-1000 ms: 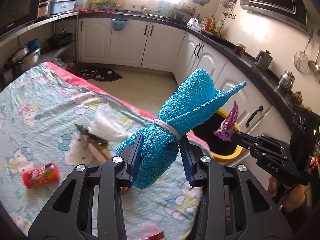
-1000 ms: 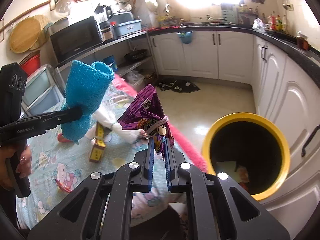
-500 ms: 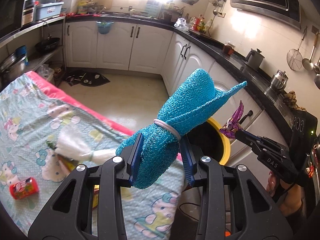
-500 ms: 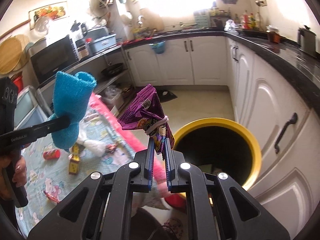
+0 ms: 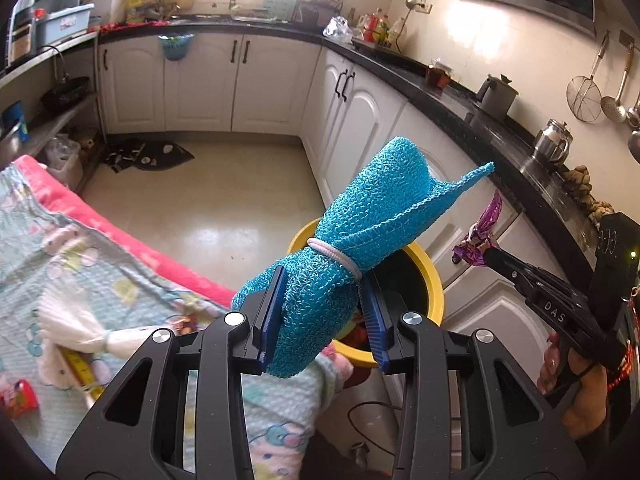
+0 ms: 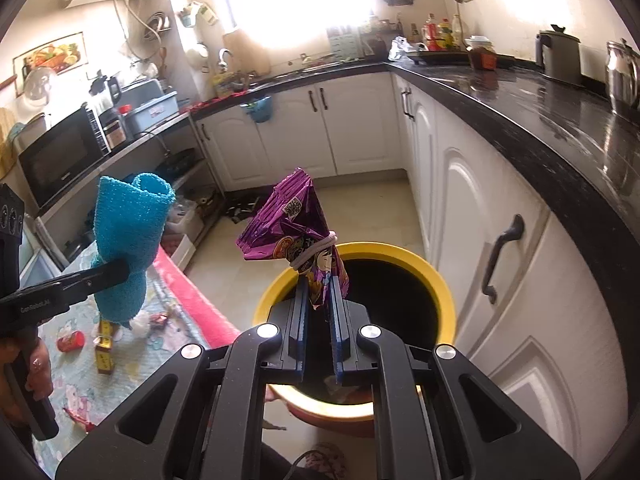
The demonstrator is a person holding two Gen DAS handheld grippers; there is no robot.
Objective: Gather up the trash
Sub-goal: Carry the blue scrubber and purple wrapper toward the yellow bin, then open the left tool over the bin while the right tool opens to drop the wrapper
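Left hand-held gripper [image 5: 322,312]: clamps one banded blue mesh cloth [image 5: 360,240]
Right hand-held gripper [image 6: 318,320]: pinches one banded purple foil snack wrapper [image 6: 296,228]
Bins: one yellow-rimmed round bin [image 6: 444,300]

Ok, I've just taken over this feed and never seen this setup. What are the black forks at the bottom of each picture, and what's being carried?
There is no robot arm. A person holds a two-finger gripper in each hand, and each gripper has a fisheye camera looking forward along its fingers, so the black forks are the grippers themselves.

The left view shows the left gripper shut on a blue mesh cloth tied with a band. The right view shows the right gripper shut on a purple snack wrapper, also banded, held over the yellow-rimmed bin.

Each gripper also appears in the other's picture. On the cartoon-print table cover lie a small red can, a yellow box and a white plastic bundle.
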